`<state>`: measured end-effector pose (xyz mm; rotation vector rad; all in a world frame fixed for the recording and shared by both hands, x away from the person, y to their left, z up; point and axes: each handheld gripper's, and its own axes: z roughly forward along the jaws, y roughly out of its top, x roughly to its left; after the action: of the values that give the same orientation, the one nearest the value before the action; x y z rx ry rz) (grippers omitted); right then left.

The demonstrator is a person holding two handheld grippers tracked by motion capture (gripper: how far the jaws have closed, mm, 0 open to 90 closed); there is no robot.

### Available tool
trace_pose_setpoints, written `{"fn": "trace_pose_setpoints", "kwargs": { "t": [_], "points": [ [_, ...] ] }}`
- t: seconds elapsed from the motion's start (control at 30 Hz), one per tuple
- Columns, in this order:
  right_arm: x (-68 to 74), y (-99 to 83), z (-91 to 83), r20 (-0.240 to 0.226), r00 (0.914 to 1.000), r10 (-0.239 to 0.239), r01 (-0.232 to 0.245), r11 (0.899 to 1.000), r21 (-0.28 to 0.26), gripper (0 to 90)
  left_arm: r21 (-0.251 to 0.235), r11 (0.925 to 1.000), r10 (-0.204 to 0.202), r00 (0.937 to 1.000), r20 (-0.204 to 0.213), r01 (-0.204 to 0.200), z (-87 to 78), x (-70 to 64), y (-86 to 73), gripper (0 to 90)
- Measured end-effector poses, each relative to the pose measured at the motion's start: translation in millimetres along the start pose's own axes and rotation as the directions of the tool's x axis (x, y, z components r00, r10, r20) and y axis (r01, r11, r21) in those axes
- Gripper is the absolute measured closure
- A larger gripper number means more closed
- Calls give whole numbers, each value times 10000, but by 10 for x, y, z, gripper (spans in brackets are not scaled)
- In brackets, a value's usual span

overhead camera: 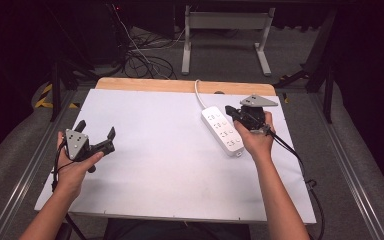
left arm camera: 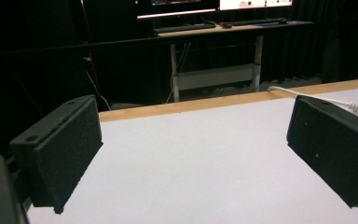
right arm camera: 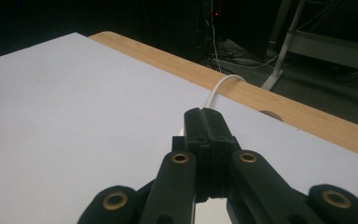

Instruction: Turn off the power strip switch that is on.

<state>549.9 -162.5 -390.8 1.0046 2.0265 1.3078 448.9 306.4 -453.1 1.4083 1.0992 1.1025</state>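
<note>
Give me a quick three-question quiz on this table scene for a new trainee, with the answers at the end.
1. True or false: the left gripper has its jaws wide apart.
2. Which gripper is beside the white power strip? A) left B) right C) neither
3. Fill in: the power strip's white cable runs off the table's ____ edge.

Key:
1. True; bare white tabletop shows between the jaws.
2. B; the right gripper sits by the strip with its jaws pressed together and nothing between them.
3. Far, the wooden one.
</note>
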Motion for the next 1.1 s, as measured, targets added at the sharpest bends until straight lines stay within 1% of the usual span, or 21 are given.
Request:
{"fn": "trace_pose_setpoints", "kwargs": {
  "t": [0.07,0.13,0.17,0.2,0.23,0.37,0.5,0.57,0.73,0.83,0.87,0.9,0.93,0.97,1.0,1.07,1.1],
  "points": [
    [-7,8,23,-7,10000,-38,38,10000,30,900,-8,10000,12,10000,-25,-12,-8,9,0,34],
    [-31,31,95,21,10000,53,-53,9999,106,900,-15,10000,-34,10000,-36,34,-7,12,-2,33],
    [-72,46,169,37,9998,180,-181,9997,187,900,-23,10000,-35,10000,-38,35,-4,12,-2,32],
    [-72,46,169,37,9998,180,-181,9997,187,900,-14,10000,-4,10000,-30,4,-1,12,-1,32],
    [-91,50,211,46,9997,231,-232,9994,253,900,-18,10000,-17,10000,-9,17,3,7,-3,31],
    [-131,41,385,98,9999,95,-101,9975,698,900,22,10000,46,10000,68,-46,22,-4,-9,31],
    [-144,4,555,116,9999,-119,104,9928,1195,900,49,10000,71,10000,70,-72,19,-6,-14,31],
    [-149,-11,631,87,9999,-108,95,9906,1364,900,53,10000,71,9999,81,-72,11,-4,-17,31],
    [-185,-50,833,67,10000,-23,10,9803,1976,900,83,9999,56,10000,39,-57,14,5,-21,32],
    [-209,-88,924,207,9998,20,-69,9708,2398,900,111,9999,60,10000,49,-61,29,0,-22,33],
    [-227,-112,969,294,9995,58,-133,9649,2624,900,109,9999,87,9999,67,-88,33,-2,-21,33],
    [-227,-112,969,294,9995,58,-133,9649,2624,900,121,9999,98,9999,81,-99,35,-6,-21,33],
    [-239,-131,1011,402,9992,41,-151,9606,2775,900,146,9998,117,9999,112,-118,35,-9,-22,33],
    [-239,-131,1011,402,9992,41,-151,9606,2775,900,138,9998,142,9998,119,-143,35,-12,-23,33],
    [-245,-137,1031,423,9991,44,-163,9585,2845,900,148,9998,159,9998,132,-161,32,-13,-23,33],
    [-254,-149,1076,485,9988,-52,-101,9511,3087,900,141,9998,161,9998,155,-163,28,-12,-23,33],
    [-264,-160,1112,584,9981,-179,-27,9427,3337,900,139,9998,158,9998,148,-160,27,-10,-22,33]
  ]
}}
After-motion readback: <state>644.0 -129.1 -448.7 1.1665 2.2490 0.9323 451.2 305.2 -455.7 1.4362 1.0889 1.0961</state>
